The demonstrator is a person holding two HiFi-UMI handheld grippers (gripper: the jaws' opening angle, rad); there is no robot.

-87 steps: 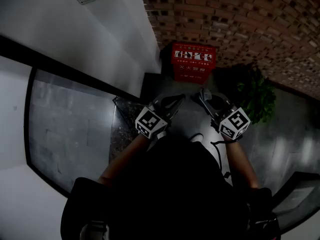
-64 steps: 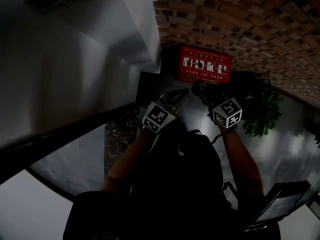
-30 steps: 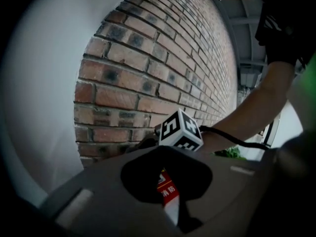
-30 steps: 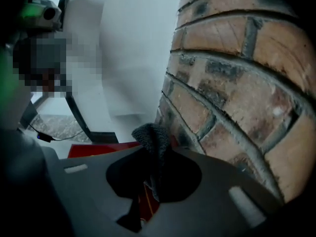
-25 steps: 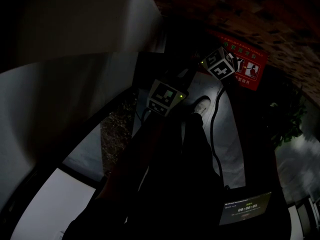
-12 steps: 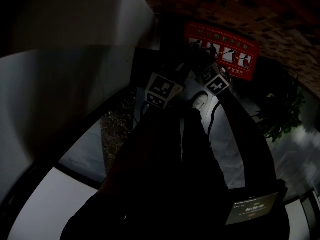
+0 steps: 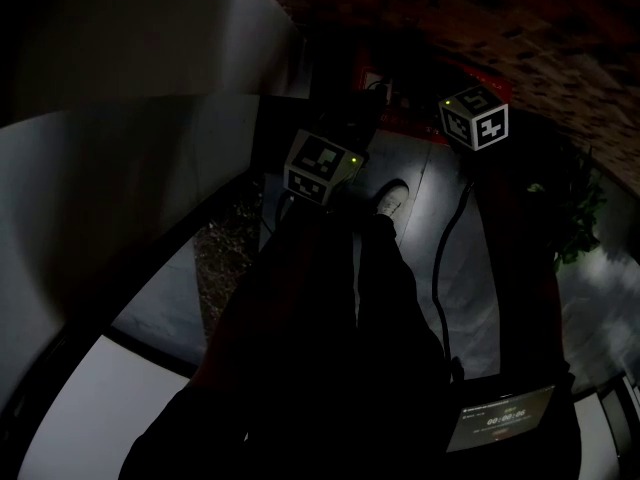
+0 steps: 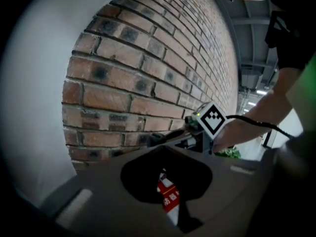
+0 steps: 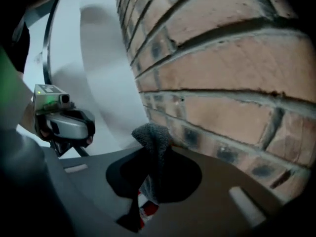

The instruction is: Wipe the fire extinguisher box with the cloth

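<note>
Right gripper view, hand-held gripper [image 9: 149, 184] clamps nubby grey cloth [image 9: 154, 138], rough brick [image 9: 237, 73] behind

Upper right: red-brown brick wall [image 7: 520, 28], dark mortar joints, dimly lit. 
Upper left: smooth white plaster wall [image 7: 130, 58]. 
Right edge: green leafy plant [image 7: 585, 208]. 
Centre: white shoe [image 7: 393, 198] on glossy grey floor [image 7: 420, 258]. 
Left of centre: speckled stone strip [image 7: 225, 258]. 
Lower right: small lit timer screen [image 7: 497, 418].

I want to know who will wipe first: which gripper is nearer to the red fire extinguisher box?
Right, probably. The right gripper, shut on the cloth, hangs over the box by the brick wall; the left gripper sits back from its left end.
</note>
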